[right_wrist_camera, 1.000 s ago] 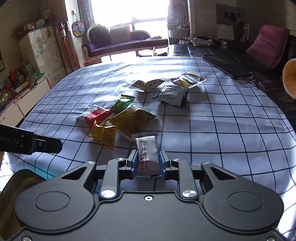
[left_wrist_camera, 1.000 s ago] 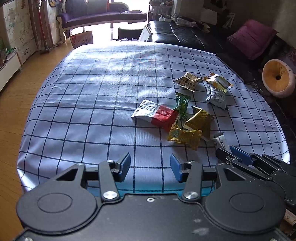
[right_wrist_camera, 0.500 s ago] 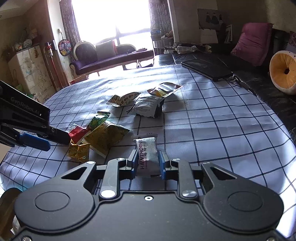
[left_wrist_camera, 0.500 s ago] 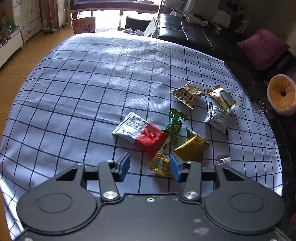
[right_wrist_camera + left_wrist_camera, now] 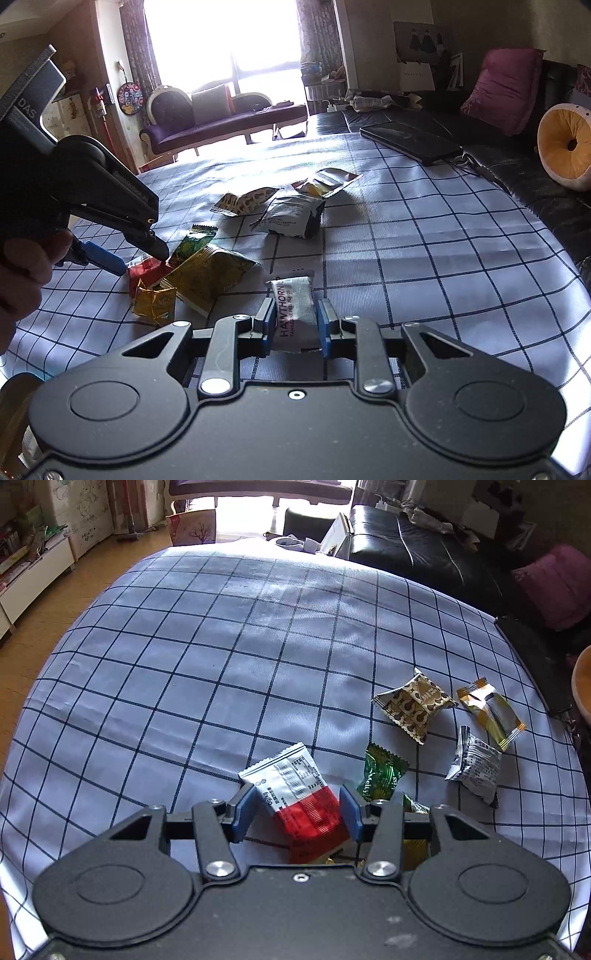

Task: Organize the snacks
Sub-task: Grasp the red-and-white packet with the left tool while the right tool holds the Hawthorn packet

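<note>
Over the checked cloth (image 5: 221,657), left tongs (image 5: 295,812) tilt steeply, opening astride the red-and-white packet (image 5: 299,794); right tongs (image 5: 295,325) clamp the Hawthorn packet (image 5: 295,314).

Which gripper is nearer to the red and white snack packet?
Left. The left gripper has the red and white packet between its open jaws; the right gripper holds a white Hawthorn packet farther away.

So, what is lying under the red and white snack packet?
The red and white snack packet rests partly on a small gold foil wrapper and the checked tablecloth. Anything else beneath it is covered.
</note>
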`<state>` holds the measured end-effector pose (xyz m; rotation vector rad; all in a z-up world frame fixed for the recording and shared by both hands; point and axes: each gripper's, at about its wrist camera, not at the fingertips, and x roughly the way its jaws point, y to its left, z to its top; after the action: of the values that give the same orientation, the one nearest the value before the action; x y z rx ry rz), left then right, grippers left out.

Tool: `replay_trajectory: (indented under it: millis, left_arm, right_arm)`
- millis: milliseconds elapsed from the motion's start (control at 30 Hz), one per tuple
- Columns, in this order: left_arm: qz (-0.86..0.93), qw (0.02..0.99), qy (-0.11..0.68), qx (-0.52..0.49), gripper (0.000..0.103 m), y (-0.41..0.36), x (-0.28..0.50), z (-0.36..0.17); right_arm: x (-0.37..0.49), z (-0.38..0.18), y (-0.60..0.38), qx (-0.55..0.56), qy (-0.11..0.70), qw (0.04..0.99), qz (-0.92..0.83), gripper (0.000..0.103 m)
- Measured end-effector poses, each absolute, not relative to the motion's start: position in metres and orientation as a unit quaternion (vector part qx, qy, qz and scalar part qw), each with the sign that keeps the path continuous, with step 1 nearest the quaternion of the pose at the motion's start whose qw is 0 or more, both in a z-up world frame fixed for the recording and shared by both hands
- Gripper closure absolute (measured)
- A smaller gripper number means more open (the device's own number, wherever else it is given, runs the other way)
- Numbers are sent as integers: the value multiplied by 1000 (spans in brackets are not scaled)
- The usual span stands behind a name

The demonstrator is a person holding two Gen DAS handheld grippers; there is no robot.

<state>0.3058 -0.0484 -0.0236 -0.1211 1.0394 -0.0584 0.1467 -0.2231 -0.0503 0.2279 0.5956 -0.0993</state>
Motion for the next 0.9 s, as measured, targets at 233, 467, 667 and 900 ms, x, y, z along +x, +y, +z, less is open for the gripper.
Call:
replay_trajectory:
  millis: [233, 467, 667, 900]
  left_arm:
    - [-20, 874, 485, -33, 51, -56, 303, -29]
    - [-57, 873, 483, -30, 69, -57, 289, -26]
    - [-71, 891, 449, -7, 69, -36, 247, -4]
    - [-101, 896, 432, -1, 69, -3, 187, 14]
  right_arm:
    - [147, -51, -222, 105, 293, 949, -49, 70]
    - [146, -52, -220, 98, 289, 951, -50, 70]
    - [146, -54, -217, 90, 284, 953, -52, 70]
    - [144, -55, -215, 81, 279, 955, -55, 70]
